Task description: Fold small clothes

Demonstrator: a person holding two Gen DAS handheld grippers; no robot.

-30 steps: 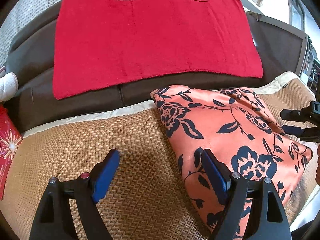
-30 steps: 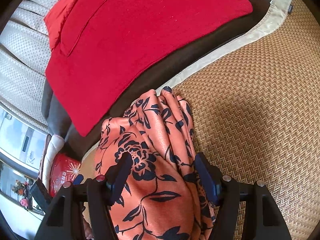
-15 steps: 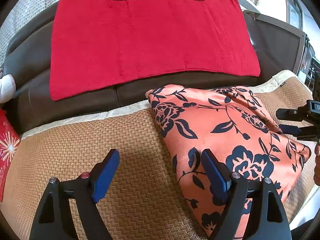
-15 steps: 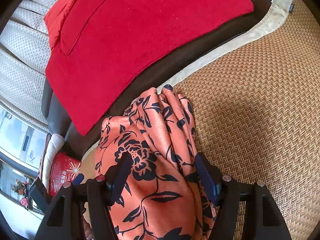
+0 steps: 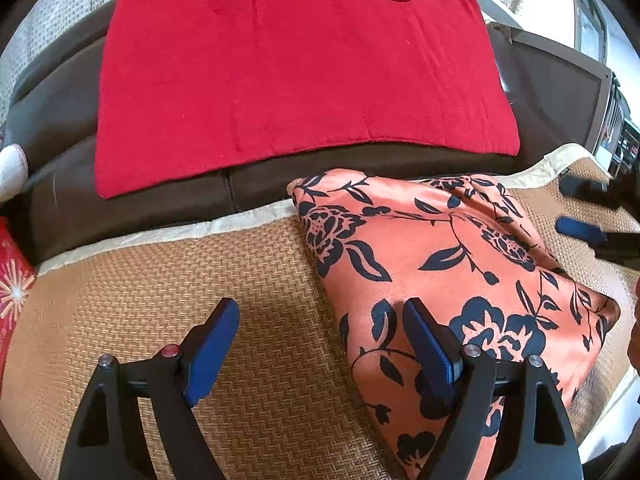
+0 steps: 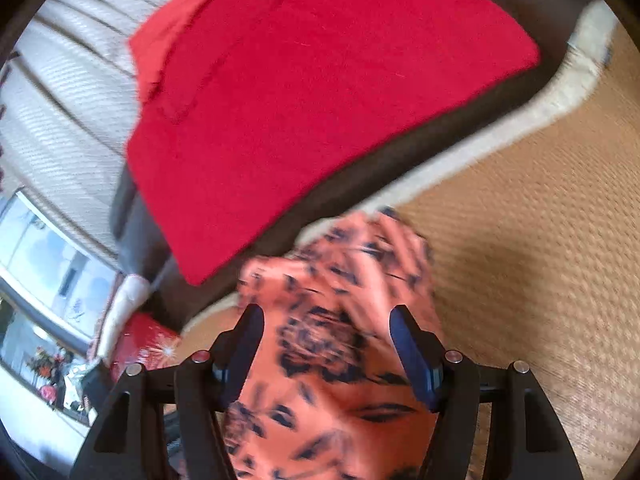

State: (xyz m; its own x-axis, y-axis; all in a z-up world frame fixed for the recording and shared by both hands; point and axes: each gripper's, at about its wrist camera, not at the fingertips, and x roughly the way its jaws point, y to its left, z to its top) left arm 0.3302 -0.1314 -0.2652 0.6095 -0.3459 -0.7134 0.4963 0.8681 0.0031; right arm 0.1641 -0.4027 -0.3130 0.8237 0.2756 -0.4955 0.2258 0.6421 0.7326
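Left gripper (image 5: 316,336) angled downward, jaws spread wide, right gripper (image 6: 326,340) jaws apart, nothing clamped

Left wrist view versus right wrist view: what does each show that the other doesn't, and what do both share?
Only the left wrist view shows the right claw from the side, open beside the far edge of the floral garment, and the left claw open, one finger over the woven mat, the other over the garment.

Only the right wrist view shows the window and the flowers beneath it, and it is blurred.

Both show the garment folded on the mat, the red towel on the brown sofa back, and the red patterned cushion.
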